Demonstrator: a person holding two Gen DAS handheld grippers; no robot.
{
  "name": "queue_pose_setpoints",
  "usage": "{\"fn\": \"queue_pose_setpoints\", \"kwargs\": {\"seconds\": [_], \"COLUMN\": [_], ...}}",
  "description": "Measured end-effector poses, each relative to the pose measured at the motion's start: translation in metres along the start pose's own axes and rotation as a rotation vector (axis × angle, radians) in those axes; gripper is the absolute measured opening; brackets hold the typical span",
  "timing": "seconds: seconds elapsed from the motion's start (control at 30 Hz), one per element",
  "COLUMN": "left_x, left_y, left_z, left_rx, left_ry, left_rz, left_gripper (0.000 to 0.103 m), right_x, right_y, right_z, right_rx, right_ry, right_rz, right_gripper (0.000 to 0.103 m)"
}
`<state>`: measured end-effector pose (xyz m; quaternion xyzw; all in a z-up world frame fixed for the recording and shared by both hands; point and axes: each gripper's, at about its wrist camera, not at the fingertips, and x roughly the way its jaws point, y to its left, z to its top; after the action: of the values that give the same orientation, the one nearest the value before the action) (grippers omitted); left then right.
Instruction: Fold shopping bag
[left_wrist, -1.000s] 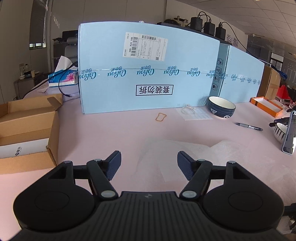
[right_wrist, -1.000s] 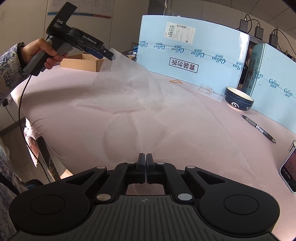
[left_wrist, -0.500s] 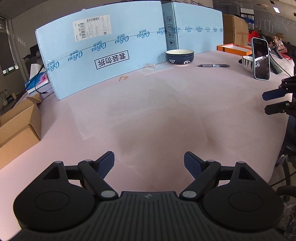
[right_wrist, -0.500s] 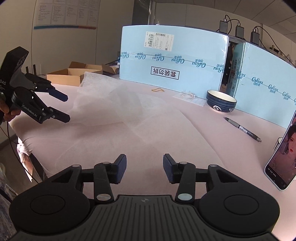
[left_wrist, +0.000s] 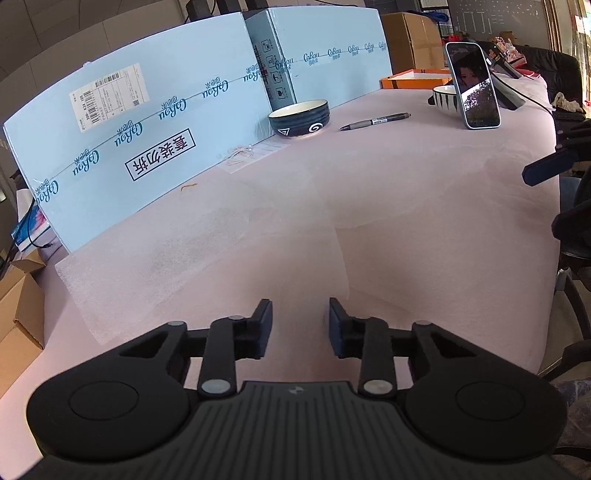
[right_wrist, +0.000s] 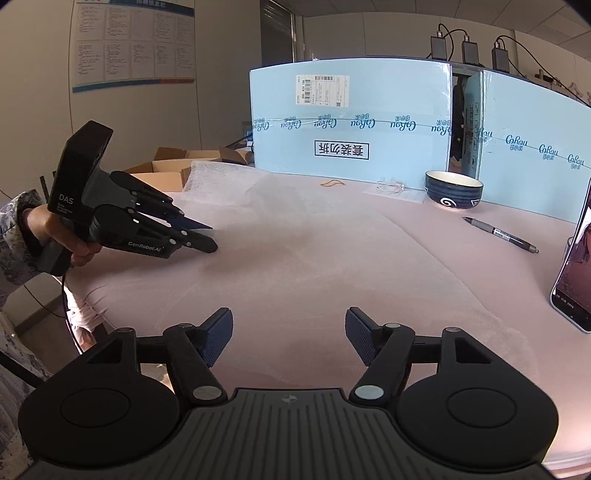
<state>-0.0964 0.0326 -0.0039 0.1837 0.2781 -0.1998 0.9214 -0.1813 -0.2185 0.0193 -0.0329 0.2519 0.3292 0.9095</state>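
Bag (right_wrist: 314, 258) now dropped flat; our left gripper (left_wrist: 300, 325) closing on nothing, right gripper (right_wrist: 289, 338) opening empty — thin film may slip.

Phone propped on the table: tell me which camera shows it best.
The left wrist view. There the phone stands whole, screen lit, before a striped bowl. The right wrist view catches only part of the phone, cut off at the picture's right edge.
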Motion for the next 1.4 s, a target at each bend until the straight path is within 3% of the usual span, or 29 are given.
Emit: {"fn": "queue_pose_setpoints", "kwargs": {"seconds": [0.1, 0.33, 0.57, 0.73, 0.83, 0.93, 1.07, 1.27, 1.4], "left_x": [0.002, -0.024, -0.094, -0.137, -0.157, -0.165, -0.166, -0.148, -0.134], "left_y": [0.009, 0.035, 0.057, 0.07, 0.075, 0.078, 0.084, 0.107, 0.125], "left_z": [0.001, 0.012, 0.036, 0.043, 0.043, 0.041, 0.042, 0.042, 0.034], "left_rx": [-0.051, -0.168, -0.167, -0.173, -0.178, -0.186, -0.183, -0.209, -0.243], "left_ry": [0.005, -0.067, -0.231, -0.321, -0.359, -0.37, -0.356, -0.289, -0.236], "left_rz": [-0.029, 0.037, 0.229, 0.323, 0.372, 0.402, 0.419, 0.475, 0.488], "left_gripper": [0.001, 0.0, 0.002, 0.002, 0.002, 0.002, 0.002, 0.003, 0.003], "right_x": [0.006, 0.026, 0.054, 0.062, 0.066, 0.069, 0.096, 0.166, 0.207], "right_y": [0.002, 0.022, 0.043, 0.04, 0.025, 0.006, -0.024, -0.071, -0.084], "right_z": [-0.004, 0.007, 0.019, 0.021, 0.028, 0.041, 0.073, 0.11, 0.12], "right_rx": [0.016, -0.024, -0.069, -0.124, -0.151, -0.194, -0.355, -0.479, -0.465], "right_ry": [0.003, -0.083, -0.094, -0.021, 0.0, -0.035, -0.04, 0.075, 0.148], "right_rz": [0.021, 0.104, 0.207, 0.121, -0.01, -0.116, -0.221, -0.274, -0.23], "right_gripper": [0.072, 0.079, 0.082, 0.082, 0.082, 0.082, 0.083, 0.083, 0.083]}}
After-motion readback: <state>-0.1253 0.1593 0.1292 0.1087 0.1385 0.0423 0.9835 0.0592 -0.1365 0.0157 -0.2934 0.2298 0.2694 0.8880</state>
